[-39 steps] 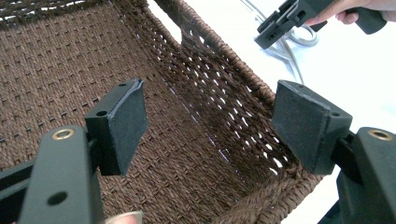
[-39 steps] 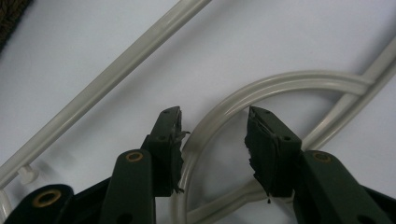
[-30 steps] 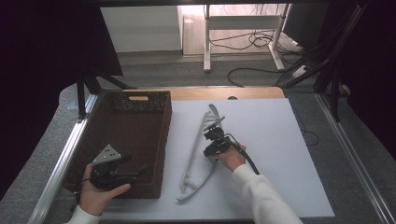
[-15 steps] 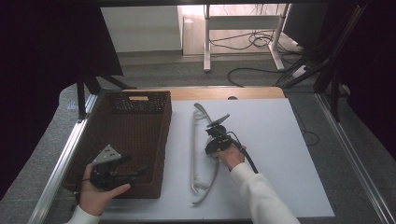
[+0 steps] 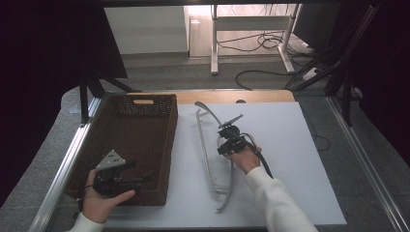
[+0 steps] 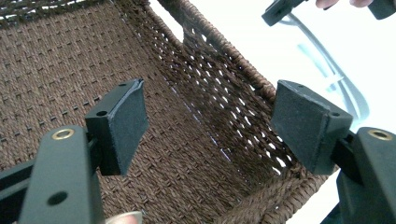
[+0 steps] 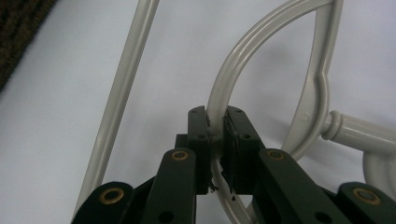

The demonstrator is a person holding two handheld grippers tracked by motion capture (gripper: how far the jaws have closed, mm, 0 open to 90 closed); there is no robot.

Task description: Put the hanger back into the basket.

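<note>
R gripper (image 5: 227,143) is clamped on the curved shoulder of the grey plastic clothes hanger (image 5: 208,159); in the right gripper view my jaws are pressed tight on that thin rail, pads squeezing it both sides. Hanger lies on the white table top (image 5: 300,159), just right of the brown wicker basket (image 5: 159,104), apart from its wall, long axis roughly parallel to that wall. Hook end (image 5: 203,106) points to the far side, near the basket's far right corner. Can't tell if the hanger is fully flat on the table or partly lifted at my grip.

L gripper (image 5: 138,180) sits over the basket's near right corner, jaws wide apart, nothing between them; the left gripper view looks down onto the weave of the basket floor and its right wall, w/ table beyond.

Step in hand, my guess: grasp done, carry phase, hanger headed for the basket.

Next move calls for: lift enough to clear the basket's right wall, swing left over the basket, keep the long axis in line w/ the basket's length so both ends fit inside. Grip is off-centre on a thin rail, so the hanger may pivot in the jaws; go slow. L gripper should pull clear of the basket or steady the near end.
</note>
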